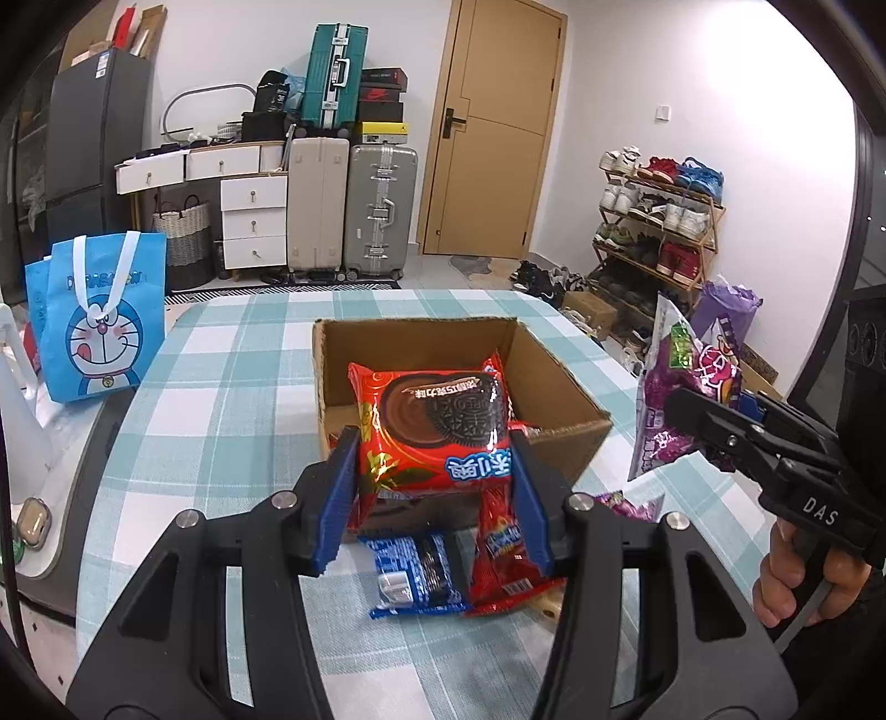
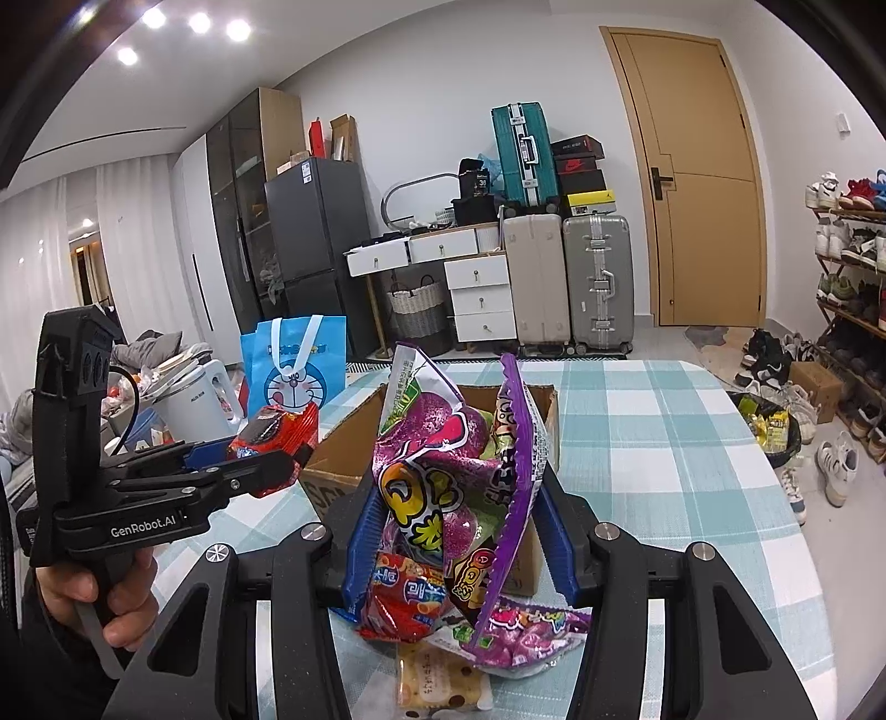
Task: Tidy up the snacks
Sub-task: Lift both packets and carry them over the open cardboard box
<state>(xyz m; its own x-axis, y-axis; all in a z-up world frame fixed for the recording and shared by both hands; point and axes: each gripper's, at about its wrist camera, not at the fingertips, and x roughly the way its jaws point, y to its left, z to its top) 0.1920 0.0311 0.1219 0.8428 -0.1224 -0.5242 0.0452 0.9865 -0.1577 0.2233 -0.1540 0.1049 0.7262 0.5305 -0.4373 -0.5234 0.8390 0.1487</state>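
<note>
left claw [image 1: 434,498] clamped on red cookie pack [image 1: 437,426], raised near cardboard box [image 1: 559,376] | right claw [image 2: 459,531] clamped on purple candy bag [image 2: 443,471] | bench [image 1: 221,387]: loose snack packs [image 1: 448,570] near box

Room: white walls; tan wooden door [image 1: 494,124]; pale tiled floor. Dark refrigerator [image 2: 315,243]; white drawer unit [image 1: 252,221]; three suitcases, teal [image 1: 334,75] above beige [image 1: 317,205] and silver [image 1: 381,207]; wooden shoe rack [image 1: 659,232]; woven basket [image 2: 416,304]; white curtains [image 2: 33,288]; recessed ceiling lights [image 2: 194,25], lit.
</note>
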